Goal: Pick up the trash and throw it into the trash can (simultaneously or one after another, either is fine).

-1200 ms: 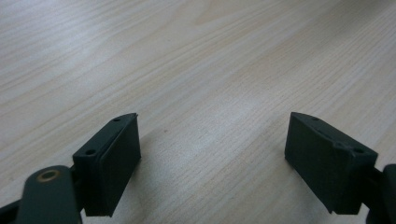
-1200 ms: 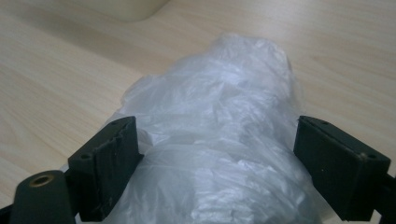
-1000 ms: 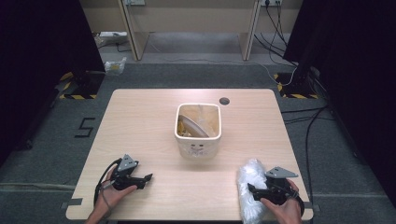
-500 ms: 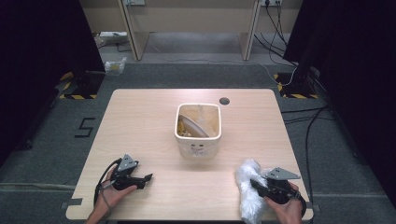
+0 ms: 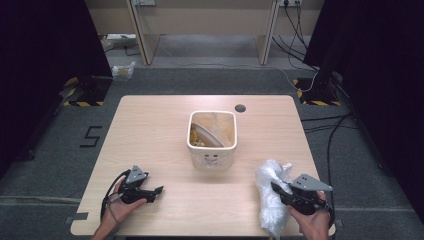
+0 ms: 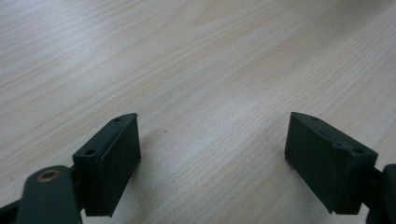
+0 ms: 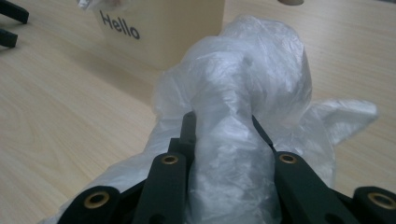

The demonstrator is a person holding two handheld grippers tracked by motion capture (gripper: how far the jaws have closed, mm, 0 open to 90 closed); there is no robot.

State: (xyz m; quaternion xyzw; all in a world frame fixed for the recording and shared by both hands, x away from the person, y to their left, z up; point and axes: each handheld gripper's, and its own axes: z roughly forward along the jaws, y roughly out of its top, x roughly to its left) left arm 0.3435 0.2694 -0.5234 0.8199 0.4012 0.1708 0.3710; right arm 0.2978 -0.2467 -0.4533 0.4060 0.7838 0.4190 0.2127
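A crumpled clear plastic bag [image 5: 270, 192] lies at the table's near right; in the right gripper view the plastic bag [image 7: 243, 107] bulges up between the jaws. My right gripper [image 5: 276, 190] [image 7: 224, 128] is shut on it; its jaws have just been closing, squeezing the plastic. A cream bin [image 5: 212, 141] marked "Hello" stands at the table's middle with scraps and a pale plate inside. My left gripper [image 5: 156, 192] rests at the near left, open [image 6: 212, 144], with bare wood between its jaws.
The wooden table [image 5: 150, 130] has a round cable hole [image 5: 240, 108] behind the bin. Cables and yellow-black floor markings lie beyond the table's far corners. In the right gripper view the bin [image 7: 163, 28] stands just past the bag.
The right gripper has pinched the bag into a narrower bunch and lifted it slightly. The left hand and gripper have stayed put.
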